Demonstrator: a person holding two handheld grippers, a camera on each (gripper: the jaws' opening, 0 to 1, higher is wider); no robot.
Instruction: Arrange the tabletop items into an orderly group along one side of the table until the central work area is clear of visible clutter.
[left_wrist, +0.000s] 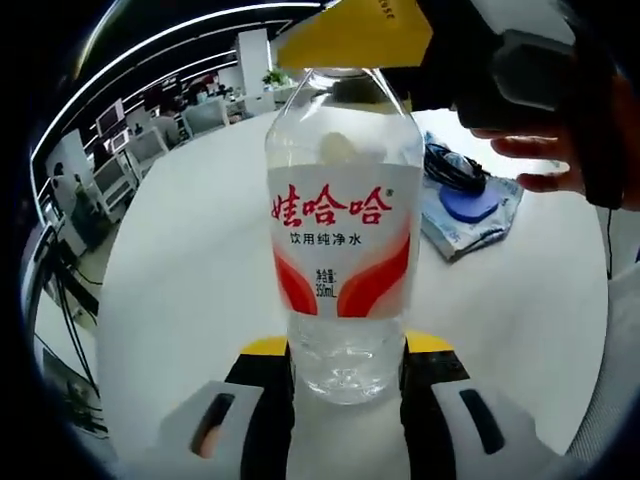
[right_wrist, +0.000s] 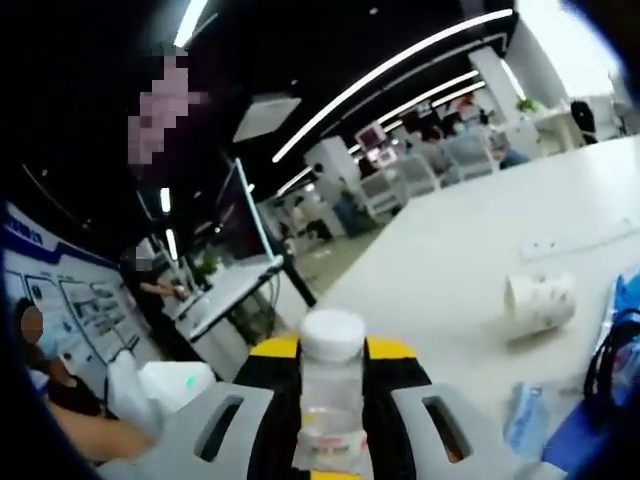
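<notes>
A clear water bottle (left_wrist: 343, 230) with a red and white label stands upright between the jaws of my left gripper (left_wrist: 345, 385), which is shut on its lower part. The yellow and black body of my right gripper (left_wrist: 480, 60), with a hand (left_wrist: 545, 165) behind it, covers the bottle's top. In the right gripper view a clear bottle (right_wrist: 331, 400) with a white cap (right_wrist: 332, 336) sits between the jaws of my right gripper (right_wrist: 332, 420), which press on it. It looks like the same bottle. A white paper cup (right_wrist: 540, 300) lies on its side on the white table (right_wrist: 450, 270).
A blue mouse (left_wrist: 470, 203) and a black cable (left_wrist: 450, 165) rest on a plastic bag (left_wrist: 470, 225) at the right. Blue items and a cable (right_wrist: 610, 370) lie at the right edge. Office chairs and desks (left_wrist: 130, 150) ring the table, and people sit at the left (right_wrist: 60, 390).
</notes>
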